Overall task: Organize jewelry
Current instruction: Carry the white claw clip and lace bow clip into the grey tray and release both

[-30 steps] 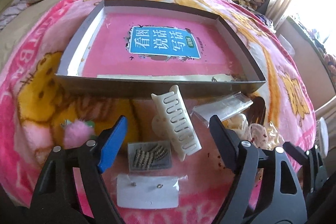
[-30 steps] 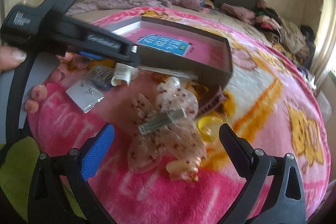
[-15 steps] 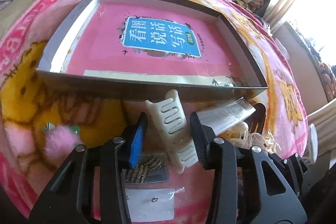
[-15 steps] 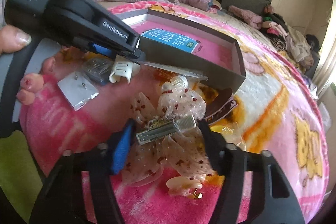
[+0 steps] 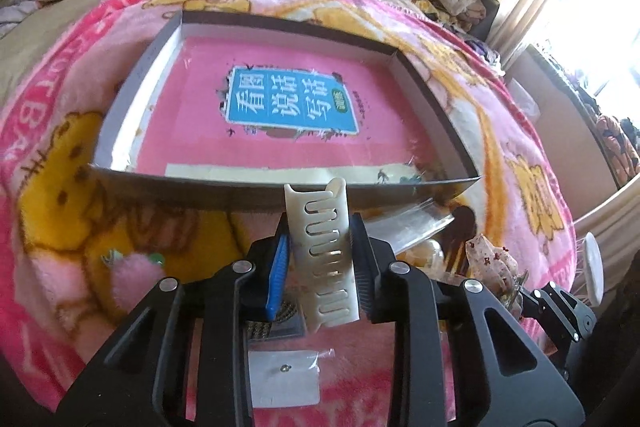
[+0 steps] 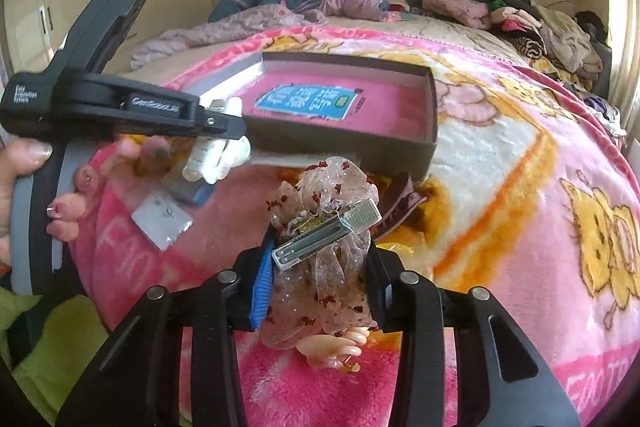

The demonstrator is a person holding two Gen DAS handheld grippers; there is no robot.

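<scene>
The left gripper (image 5: 320, 259) has its jaws closing onto a cream claw clip (image 5: 326, 251), both pads already flat against its long sides. The clip's long axis runs along the line of the jaws, its far end at twelve o'clock overlapping the near wall of the open dark box (image 5: 280, 187). In the right wrist view the same clip (image 6: 218, 153) hangs clear of the blanket, just short of that wall.

The right gripper (image 6: 320, 267) is likewise closing its jaws, here on a sheer ribbon bow clip (image 6: 326, 239) whose metal bar lies crosswise, from eight to two o'clock, so the pads squeeze soft ribbon rather than the bar; I judge that grip the looser one. From these jaws the box (image 6: 348, 143) lies at twelve o'clock, farther off than from the left pair.

The coming move turns, I think, on clearing the near wall: each clip must rise over that edge before going forward. The box floor, lined with a pink book (image 5: 292, 107), is bare, so there is ample room to set things down.

Around the left jaws: a packet of hairpins (image 5: 280, 319) and a small earring card (image 5: 284, 379) at six o'clock, a pink pom-pom (image 5: 132, 275) at nine, a clear sleeve (image 5: 412, 227) at two. Below the right jaws a peach-coloured clip (image 6: 336, 347) lies on the pink blanket (image 6: 520, 187), and a dark clip (image 6: 400, 203) at one o'clock.
</scene>
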